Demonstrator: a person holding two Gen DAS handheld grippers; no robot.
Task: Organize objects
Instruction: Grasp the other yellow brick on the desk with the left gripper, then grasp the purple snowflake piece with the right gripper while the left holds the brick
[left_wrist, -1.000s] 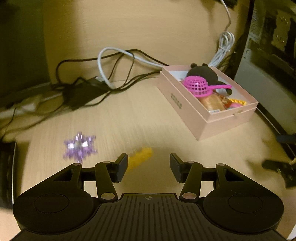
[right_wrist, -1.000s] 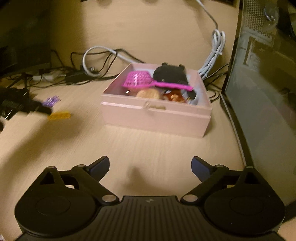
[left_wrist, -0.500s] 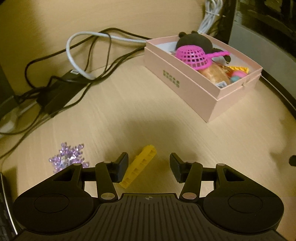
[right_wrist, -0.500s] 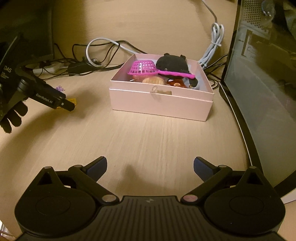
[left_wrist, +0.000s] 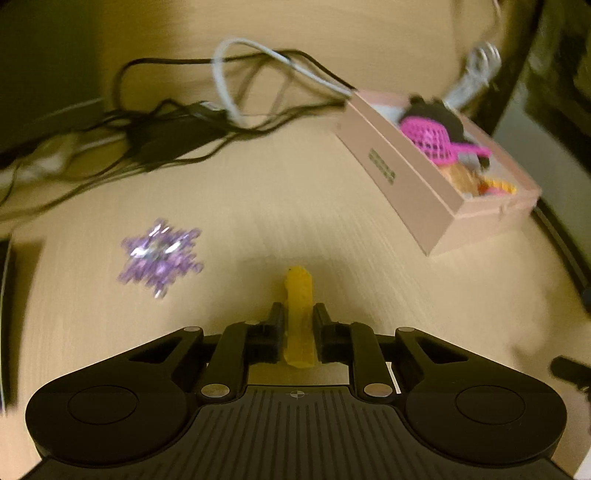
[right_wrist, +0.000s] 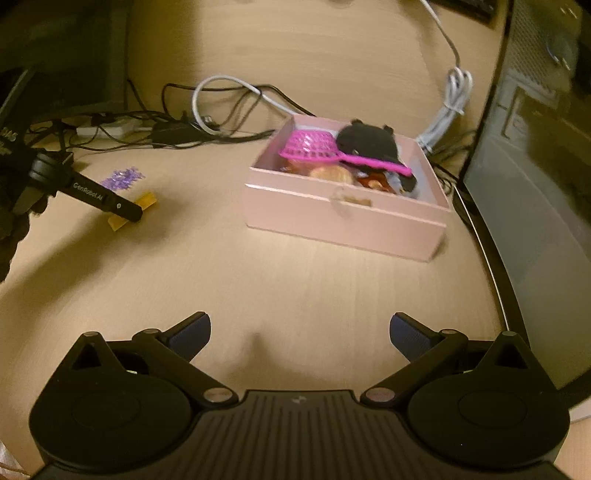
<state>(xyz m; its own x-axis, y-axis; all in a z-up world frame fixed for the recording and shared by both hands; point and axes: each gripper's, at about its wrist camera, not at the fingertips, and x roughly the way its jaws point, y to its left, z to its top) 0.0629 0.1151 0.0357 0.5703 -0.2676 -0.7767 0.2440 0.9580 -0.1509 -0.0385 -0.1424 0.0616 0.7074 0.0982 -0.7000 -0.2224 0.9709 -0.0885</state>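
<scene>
Left wrist view shows the left tool (left_wrist: 298, 325) clamped on the yellow block (left_wrist: 298, 314), low over the desk (left_wrist: 295, 206). Right wrist view shows the right tool (right_wrist: 300, 334) with jaws opening, nothing between them, angled toward the pink box (right_wrist: 343, 218).

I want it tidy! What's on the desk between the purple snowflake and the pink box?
Only the yellow block, shown in the right wrist view; the rest is bare desk.
</scene>
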